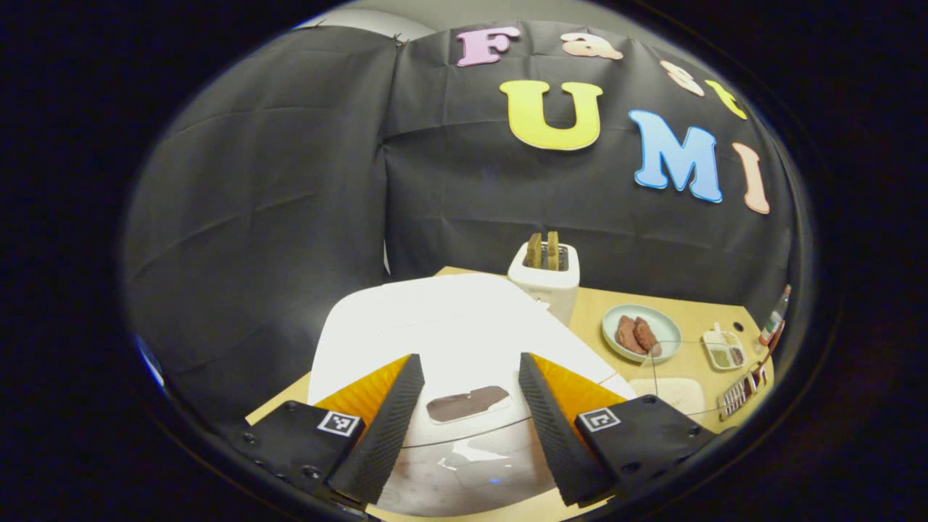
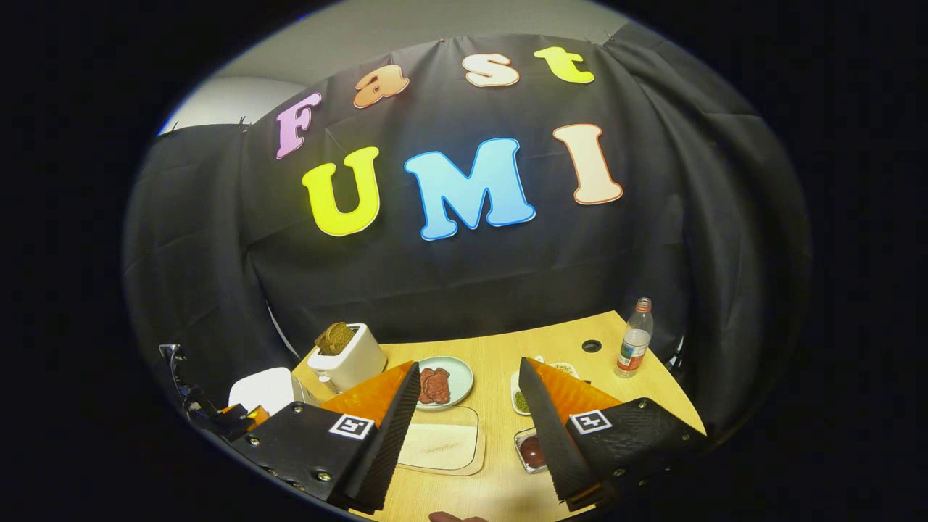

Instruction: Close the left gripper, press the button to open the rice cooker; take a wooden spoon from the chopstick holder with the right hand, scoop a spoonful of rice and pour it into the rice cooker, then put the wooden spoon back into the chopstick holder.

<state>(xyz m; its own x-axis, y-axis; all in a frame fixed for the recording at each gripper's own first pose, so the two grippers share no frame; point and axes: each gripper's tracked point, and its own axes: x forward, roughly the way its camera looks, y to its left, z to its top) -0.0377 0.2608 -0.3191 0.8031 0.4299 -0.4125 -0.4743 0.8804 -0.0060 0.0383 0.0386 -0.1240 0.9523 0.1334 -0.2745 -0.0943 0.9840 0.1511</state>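
Inspector A: Left gripper view first. Where does the rice cooker sit against the jaws?

Inspector B: The left gripper [image 1: 464, 406] hangs over the white rice cooker [image 1: 442, 326], lower centre of the frame. Its jaws stand apart, holding nothing. Between the two fingers lies a dark recessed patch [image 1: 467, 403] on the cooker's front; whether that is the button, I cannot tell. The lid is down.

Inspector A: Surroundings in that view?

Inspector B: A white toaster [image 1: 545, 279] with two slices stands just behind the cooker, centre frame. To the right, a pale plate [image 1: 641, 333] with brown pieces, then a small divided dish [image 1: 723, 349], all on the tabletop [image 1: 696, 319].

Inspector A: Right gripper view?

Inspector B: The right gripper [image 2: 467, 413] is held above the tabletop, bottom centre, jaws open and empty. The rice cooker shows at lower left, well apart from those jaws, beside the toaster. Between the fingers lies a light cutting board [image 2: 442, 446]. A bottle [image 2: 634, 348] stands upright at right.

Inspector A: Spoon, holder?

Inspector B: Not identifiable.
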